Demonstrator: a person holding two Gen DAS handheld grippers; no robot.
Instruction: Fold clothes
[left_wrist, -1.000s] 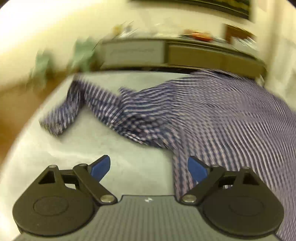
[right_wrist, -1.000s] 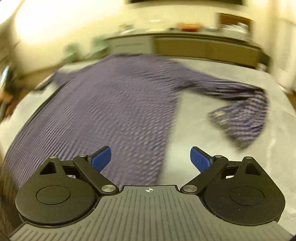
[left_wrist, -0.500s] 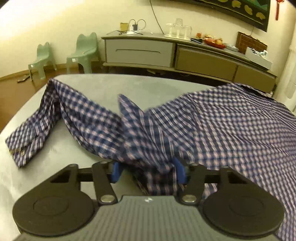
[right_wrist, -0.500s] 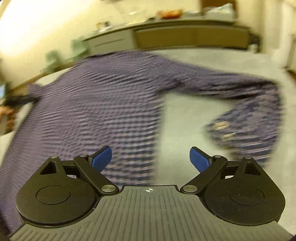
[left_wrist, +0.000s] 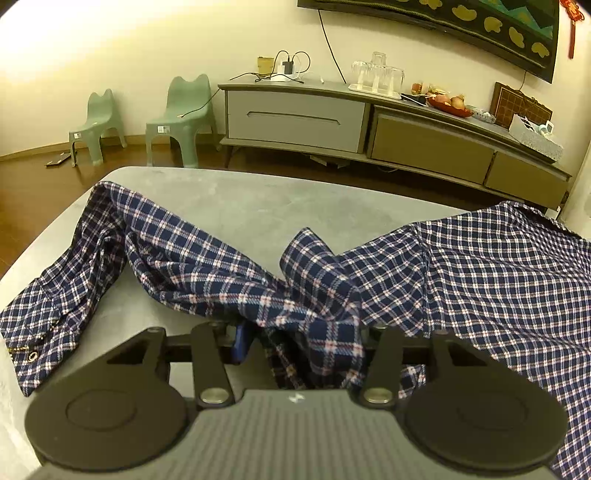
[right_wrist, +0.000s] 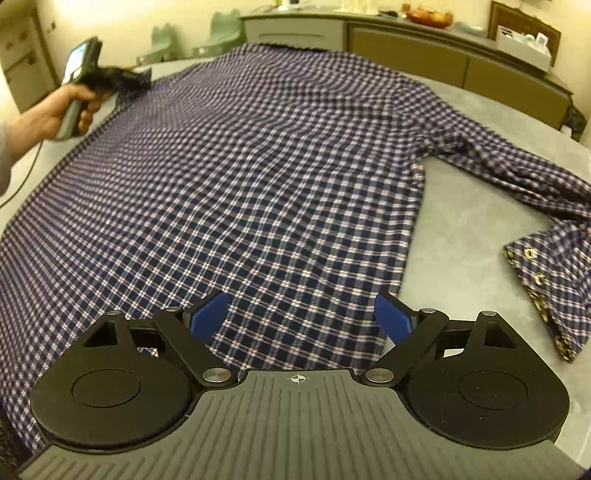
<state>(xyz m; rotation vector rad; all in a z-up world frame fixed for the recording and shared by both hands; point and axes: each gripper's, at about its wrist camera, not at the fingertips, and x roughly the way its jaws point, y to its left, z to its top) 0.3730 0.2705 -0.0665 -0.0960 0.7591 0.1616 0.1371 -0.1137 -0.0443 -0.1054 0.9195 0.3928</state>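
On table (left_wrist: 229, 199) — left gripper (left_wrist: 301, 341) now clamps bunched shirt (right_wrist: 258, 166); right gripper (right_wrist: 301, 319) stays spread above hem.

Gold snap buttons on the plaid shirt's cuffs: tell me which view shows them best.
The right wrist view: the gold snap buttons sit large and sharp on the navy plaid shirt's folded-back cuff. The left wrist view shows only one small snap at the other cuff, near the frame's edge.
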